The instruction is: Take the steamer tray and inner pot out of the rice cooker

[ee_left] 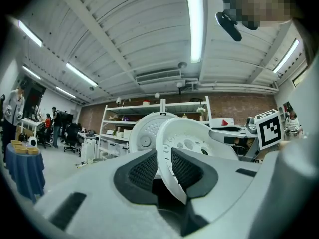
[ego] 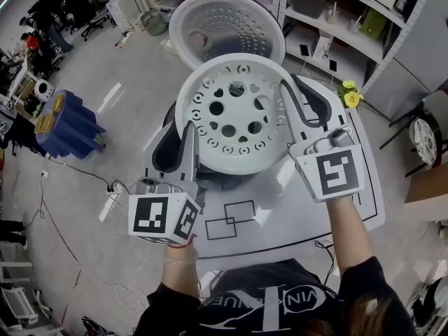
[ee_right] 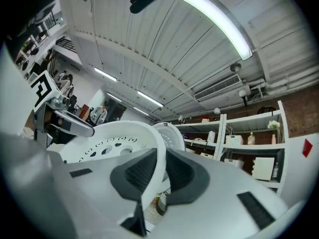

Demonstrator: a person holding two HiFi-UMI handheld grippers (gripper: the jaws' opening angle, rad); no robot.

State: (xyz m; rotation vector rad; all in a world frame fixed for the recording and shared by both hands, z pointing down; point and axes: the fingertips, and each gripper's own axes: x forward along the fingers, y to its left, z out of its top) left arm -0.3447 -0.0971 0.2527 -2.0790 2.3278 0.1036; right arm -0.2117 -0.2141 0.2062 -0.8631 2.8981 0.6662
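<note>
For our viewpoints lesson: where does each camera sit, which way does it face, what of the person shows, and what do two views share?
Head view: on the person's head, facing steeply down at the steamer tray; both forearms, left gripper and right gripper show.
Left gripper view: on that gripper, facing roughly level along its own jaws, shut on the tray's rim.
Right gripper view: on that gripper, facing along its jaws, shut on the opposite rim.
Shared: both gripper views show the tray and the open lid.

Bright ceiling tube lights (ee_left: pixel 195 24) glare; fisheye edges darken and curve.
</note>
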